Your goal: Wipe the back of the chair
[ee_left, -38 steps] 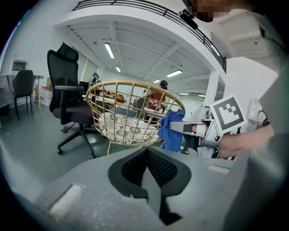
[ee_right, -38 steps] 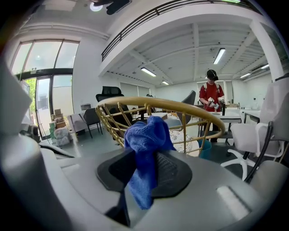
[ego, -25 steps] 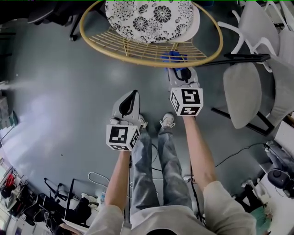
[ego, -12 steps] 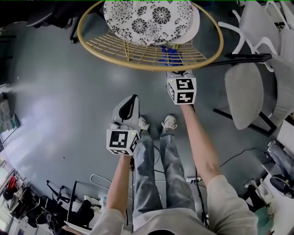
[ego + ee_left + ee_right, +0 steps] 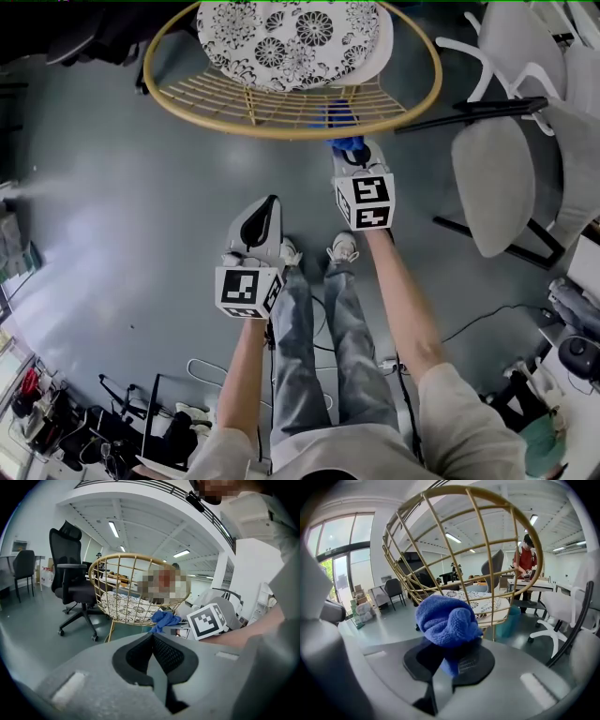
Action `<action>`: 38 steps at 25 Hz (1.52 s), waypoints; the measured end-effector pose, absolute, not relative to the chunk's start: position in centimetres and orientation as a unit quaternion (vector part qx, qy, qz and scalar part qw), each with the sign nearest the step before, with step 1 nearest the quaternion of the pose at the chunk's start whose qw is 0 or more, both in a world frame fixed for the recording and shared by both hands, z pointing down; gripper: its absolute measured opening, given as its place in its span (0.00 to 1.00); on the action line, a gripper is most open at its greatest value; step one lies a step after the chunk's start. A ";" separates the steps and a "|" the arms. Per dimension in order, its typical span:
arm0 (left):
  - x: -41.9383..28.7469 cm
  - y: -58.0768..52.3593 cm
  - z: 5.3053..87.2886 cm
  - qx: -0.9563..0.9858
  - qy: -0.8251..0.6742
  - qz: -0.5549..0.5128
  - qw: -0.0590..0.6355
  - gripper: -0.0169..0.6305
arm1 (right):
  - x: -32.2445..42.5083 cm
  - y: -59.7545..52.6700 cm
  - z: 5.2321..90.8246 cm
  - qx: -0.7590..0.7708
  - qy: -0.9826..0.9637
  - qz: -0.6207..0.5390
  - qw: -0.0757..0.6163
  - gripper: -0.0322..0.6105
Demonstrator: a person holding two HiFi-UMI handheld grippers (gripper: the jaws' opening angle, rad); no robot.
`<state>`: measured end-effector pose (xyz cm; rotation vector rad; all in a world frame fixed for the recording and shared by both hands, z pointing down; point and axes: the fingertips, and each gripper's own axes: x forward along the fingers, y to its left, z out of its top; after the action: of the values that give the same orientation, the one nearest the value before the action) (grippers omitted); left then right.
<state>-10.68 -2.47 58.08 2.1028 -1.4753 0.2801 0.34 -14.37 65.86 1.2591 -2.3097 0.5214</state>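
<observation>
The chair is a round gold wire basket with a black-and-white patterned cushion; its back bars fill the right gripper view. My right gripper is shut on a blue cloth, held just short of the rim of the chair's back. The cloth shows as a blue tuft in the head view and in the left gripper view. My left gripper hangs lower and to the left, over the floor, jaws pressed together on nothing.
A grey-seated chair with a black frame stands close on the right. A black office chair sits left of the gold chair. A person in a red top stands at a desk far behind. Cables and clutter lie behind my feet.
My right gripper pushed the cloth forward to the chair's back rim, then drew back slightly and lower. The left gripper stayed almost still.
</observation>
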 end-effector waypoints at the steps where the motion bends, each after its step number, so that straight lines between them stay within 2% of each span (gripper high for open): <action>1: -10.5 -2.4 58.1 0.783 -0.548 0.104 0.276 0.03 | 0.6 -13.9 65.6 0.458 -0.839 0.186 0.226 0.12; 14: -8.2 -2.2 57.4 0.790 -0.542 0.102 0.268 0.03 | 5.3 -8.5 59.0 0.477 -0.844 0.138 0.200 0.12; 24: -7.0 -1.8 57.0 0.792 -0.539 0.100 0.268 0.03 | 5.6 -10.4 55.6 0.482 -0.850 0.113 0.182 0.12; 38: -8.3 -2.1 57.2 0.784 -0.549 0.101 0.272 0.03 | 4.2 -15.1 59.0 0.473 -0.844 0.149 0.205 0.11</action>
<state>-8.32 -2.14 57.19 2.1105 -1.4776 0.2710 4.21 -15.12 58.96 1.3196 -2.3532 0.4148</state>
